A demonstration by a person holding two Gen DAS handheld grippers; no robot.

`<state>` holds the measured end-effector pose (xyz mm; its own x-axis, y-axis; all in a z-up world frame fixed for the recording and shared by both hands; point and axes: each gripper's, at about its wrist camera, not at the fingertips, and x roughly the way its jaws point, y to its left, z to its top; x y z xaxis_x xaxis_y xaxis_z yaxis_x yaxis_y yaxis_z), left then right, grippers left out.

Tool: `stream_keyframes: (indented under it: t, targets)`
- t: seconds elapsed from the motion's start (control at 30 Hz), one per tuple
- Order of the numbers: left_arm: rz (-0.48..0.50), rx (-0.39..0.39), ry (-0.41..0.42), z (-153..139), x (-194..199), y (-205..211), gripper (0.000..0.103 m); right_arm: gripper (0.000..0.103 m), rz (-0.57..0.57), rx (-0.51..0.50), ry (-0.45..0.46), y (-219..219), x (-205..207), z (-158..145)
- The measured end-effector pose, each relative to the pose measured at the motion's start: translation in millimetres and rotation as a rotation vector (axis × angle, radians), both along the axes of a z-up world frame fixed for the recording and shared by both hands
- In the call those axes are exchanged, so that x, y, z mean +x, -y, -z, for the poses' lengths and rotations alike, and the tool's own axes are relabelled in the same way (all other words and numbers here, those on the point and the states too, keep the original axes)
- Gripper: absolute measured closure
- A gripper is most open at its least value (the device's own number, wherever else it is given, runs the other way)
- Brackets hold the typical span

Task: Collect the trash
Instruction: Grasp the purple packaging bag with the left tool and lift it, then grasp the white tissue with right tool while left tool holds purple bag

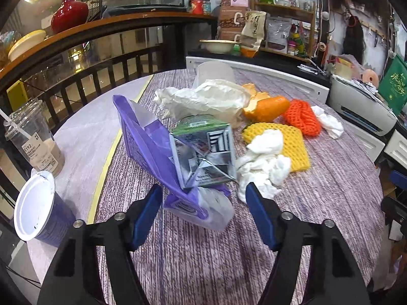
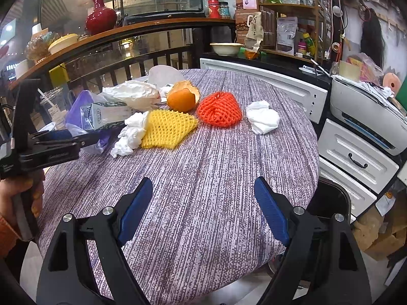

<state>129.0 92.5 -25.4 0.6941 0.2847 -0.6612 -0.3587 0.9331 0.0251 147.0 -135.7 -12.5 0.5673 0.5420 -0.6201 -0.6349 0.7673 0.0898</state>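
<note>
Trash heap mid-tabletop (image 2: 203, 178): left tool (image 1: 203, 195), half open, straddles but does not grip the purple bag (image 1: 152, 137) beside the carton (image 1: 203, 152), poised to pinch; right tool (image 2: 203, 190) wide, empty, short of the carton.

Round table (image 2: 203, 178) in striped cloth, bearing crumpled tissues (image 2: 262, 117), foam nets (image 2: 168, 127), orange peel (image 2: 182, 97), cups (image 1: 35, 203)

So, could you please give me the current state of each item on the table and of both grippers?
Left gripper: jaws open around the purple bag, not pressing.
Right gripper: jaws open, empty, over bare tablecloth.
Purple bag: crumpled, lying on the table.
Carton: flattened, end flaps torn open.
Orange peel: hollow, empty.
Yellow foam net: lying flat.
Red foam net: bunched.
Tissue: crumpled.
Paper cup: tipped, empty.
</note>
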Motion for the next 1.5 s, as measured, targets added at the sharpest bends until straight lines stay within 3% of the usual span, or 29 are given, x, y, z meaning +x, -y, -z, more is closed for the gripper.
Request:
stream_keyframes:
  t: [0.17,0.4,0.47,0.73,0.9,1.2,1.33,1.43,1.5]
  targets:
    - [-0.011,-0.051,-0.009,6,-5,-11,0.067,0.022,-0.028,0.019,-0.023,-7,3,0]
    - [-0.016,-0.071,0.015,1,-29,-17,0.076,0.022,-0.08,0.032,-0.051,-29,5,3]
    - [-0.018,-0.07,0.021,0,-35,-18,0.085,0.022,-0.102,0.036,-0.059,-38,5,2]
    - [-0.016,-0.088,0.061,-9,-67,-15,0.089,0.022,-0.186,0.023,-0.095,-83,10,3]
    - [-0.016,-0.056,0.107,-21,-84,-7,0.089,0.024,-0.206,-0.012,-0.088,-114,20,3]
    - [0.004,-0.076,0.136,-26,-89,-2,0.089,0.04,-0.195,-0.086,-0.15,-160,52,21]
    - [0.012,-0.062,0.145,-27,-90,2,0.089,0.058,-0.199,-0.091,-0.192,-166,58,28]
    - [0.021,-0.061,0.147,-27,-89,4,0.089,0.084,-0.211,-0.094,-0.164,-166,51,24]
    - [0.024,-0.053,0.149,-26,-91,5,0.089,0.087,-0.216,-0.087,-0.15,-164,47,21]
